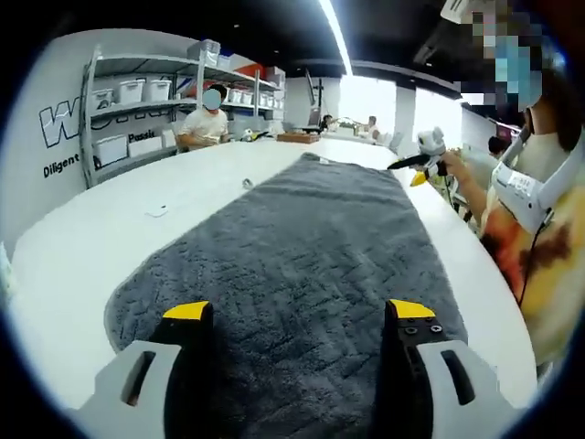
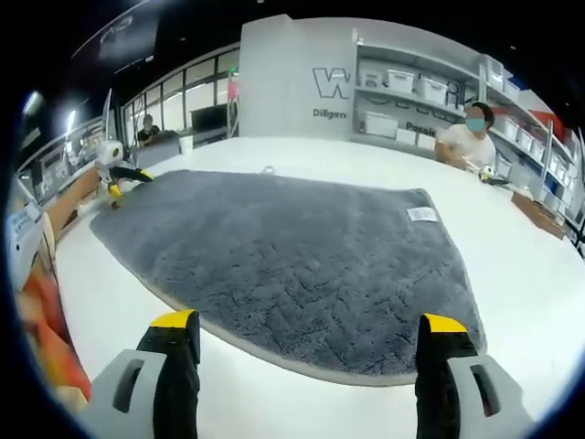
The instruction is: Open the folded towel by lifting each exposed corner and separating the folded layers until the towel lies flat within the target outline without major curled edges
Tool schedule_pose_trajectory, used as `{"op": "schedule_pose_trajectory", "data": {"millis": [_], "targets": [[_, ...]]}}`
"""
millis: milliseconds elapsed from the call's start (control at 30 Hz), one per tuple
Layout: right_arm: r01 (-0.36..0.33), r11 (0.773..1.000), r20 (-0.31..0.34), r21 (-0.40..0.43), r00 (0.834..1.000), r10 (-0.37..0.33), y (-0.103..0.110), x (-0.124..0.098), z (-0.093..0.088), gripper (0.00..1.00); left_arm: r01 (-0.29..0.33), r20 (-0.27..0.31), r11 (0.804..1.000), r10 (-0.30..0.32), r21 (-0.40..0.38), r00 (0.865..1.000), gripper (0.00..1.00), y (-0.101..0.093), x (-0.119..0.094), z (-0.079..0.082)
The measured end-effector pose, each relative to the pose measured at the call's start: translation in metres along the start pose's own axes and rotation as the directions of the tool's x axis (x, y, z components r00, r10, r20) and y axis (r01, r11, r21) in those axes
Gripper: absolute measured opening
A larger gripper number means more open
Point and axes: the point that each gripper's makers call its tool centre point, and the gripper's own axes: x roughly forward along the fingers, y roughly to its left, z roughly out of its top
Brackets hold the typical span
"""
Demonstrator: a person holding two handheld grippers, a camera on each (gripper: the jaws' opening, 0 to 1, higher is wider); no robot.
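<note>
We see grey towel (image 1: 302, 265) spread on white desk (image 1: 82, 247), both tongs (image 1: 300, 315) (image 2: 306, 329) gaping, holding nothing, shelves of bins (image 1: 137, 101) behind, seated person (image 2: 466, 142) beyond

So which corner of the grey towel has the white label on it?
The corner of the grey towel lying toward the shelving; the white label lies flat just inside its edge there. The other corners show none.

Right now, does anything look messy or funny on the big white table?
Nothing stands out. The gray towel lies spread out flat on the white table, with no bunched or curled edges that I can see. Its small white tag lies flat on top. Both grippers are open and hold nothing.
</note>
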Motion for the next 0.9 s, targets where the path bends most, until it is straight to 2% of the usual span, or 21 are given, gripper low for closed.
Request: {"op": "schedule_pose_trajectory", "data": {"millis": [100, 167, 333, 433, 567, 667, 767, 800, 900], "targets": [[-0.006, 1.000, -0.005, -0.001, 1.000, 0.006, 0.000, 0.001, -0.001, 0.99, -0.041, 0.030, 0.999, 0.042, -0.033, 0.999, 0.89, -0.011, -0.007, 0.016], [-0.010, 1.000, 0.000, 0.000, 1.000, 0.010, 0.000, 0.002, 0.000, 0.99, -0.053, 0.036, 0.998, 0.055, -0.036, 0.998, 0.94, -0.021, -0.011, 0.021], [-0.016, 1.000, 0.009, -0.007, 1.000, 0.016, -0.001, 0.003, 0.004, 0.99, -0.087, 0.052, 0.996, 0.089, -0.034, 0.995, 0.99, -0.049, -0.018, 0.027], [-0.018, 1.000, 0.012, -0.019, 1.000, 0.019, -0.004, 0.003, 0.007, 0.99, -0.117, 0.076, 0.991, 0.121, -0.058, 0.990, 1.00, -0.063, -0.023, 0.031], [-0.012, 1.000, 0.031, -0.029, 0.999, 0.013, -0.012, 0.000, 0.014, 0.99, -0.147, 0.083, 0.984, 0.155, -0.098, 0.984, 1.00, -0.076, -0.029, 0.029], [-0.023, 0.999, 0.045, -0.046, 0.999, 0.025, -0.011, -0.003, 0.020, 0.99, -0.201, 0.081, 0.970, 0.213, -0.135, 0.974, 1.00, -0.085, -0.034, 0.023], [-0.029, 0.998, 0.053, -0.054, 0.998, 0.032, -0.012, -0.003, 0.023, 0.99, -0.259, 0.064, 0.948, 0.274, -0.185, 0.960, 1.00, -0.091, -0.042, 0.014], [-0.028, 0.998, 0.050, -0.059, 0.998, 0.031, -0.013, -0.003, 0.023, 0.99, -0.280, 0.072, 0.937, 0.300, -0.206, 0.951, 1.00, -0.094, -0.045, 0.011], [-0.024, 0.998, 0.043, -0.065, 0.999, 0.026, -0.017, -0.002, 0.022, 0.99, -0.317, 0.060, 0.916, 0.341, -0.248, 0.938, 1.00, -0.101, -0.054, 0.000]]}}
